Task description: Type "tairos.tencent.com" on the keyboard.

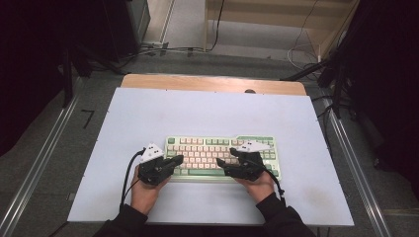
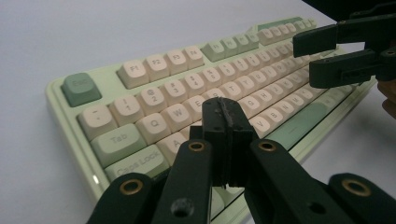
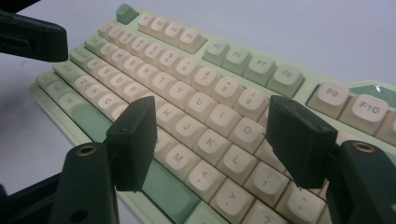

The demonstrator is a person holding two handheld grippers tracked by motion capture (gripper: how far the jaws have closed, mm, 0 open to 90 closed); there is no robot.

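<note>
We see the table (image 1: pixel 148 113), pale top, with the keyboard (image 1: pixel 197 148) flat near its centre, slightly toward 6 o'clock, long edge facing the person, likely so both hands reach the keys. Left gripper (image 2: pixel 224 116) sits over the keyboard's 9 o'clock end, jaws pressed together into one blunt tip above the A/S keys, we judge for poking a key. Right gripper (image 3: pixel 210 135) hovers at the 3 o'clock half, jaws spread wide over J/K/L, pinching nothing. No containers here, nothing held in anything.
</note>
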